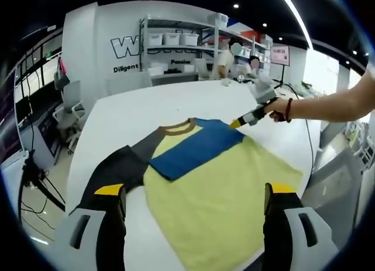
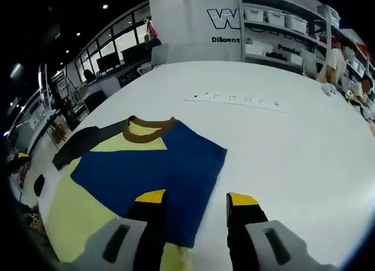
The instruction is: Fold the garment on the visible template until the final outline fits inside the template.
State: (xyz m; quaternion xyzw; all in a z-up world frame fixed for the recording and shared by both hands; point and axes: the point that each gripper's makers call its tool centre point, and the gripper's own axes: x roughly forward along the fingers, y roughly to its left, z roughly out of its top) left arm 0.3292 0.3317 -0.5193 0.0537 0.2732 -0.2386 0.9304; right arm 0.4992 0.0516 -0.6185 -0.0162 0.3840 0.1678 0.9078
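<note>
A yellow shirt [image 1: 222, 195] lies mid-frame on the white table [image 1: 135, 113], its blue sleeve [image 2: 152, 171] folded inward. Both claws, left claw [image 1: 196, 203] and right claw [image 2: 190, 209], are apart and empty. Next, pinch the black sleeve [image 1: 117, 165] by its cuff, folding it across flat.

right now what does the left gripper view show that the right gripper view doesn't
Left gripper view alone: the person's forearm reaching in with the right gripper at the blue sleeve folded over the yellow shirt, plus that shirt's lower body.

Right gripper view alone: a faint dotted line marked on the white table beyond the shirt.

Both: the shirt's brown collar, dark sleeve, blue panel, the table and background shelving.
</note>
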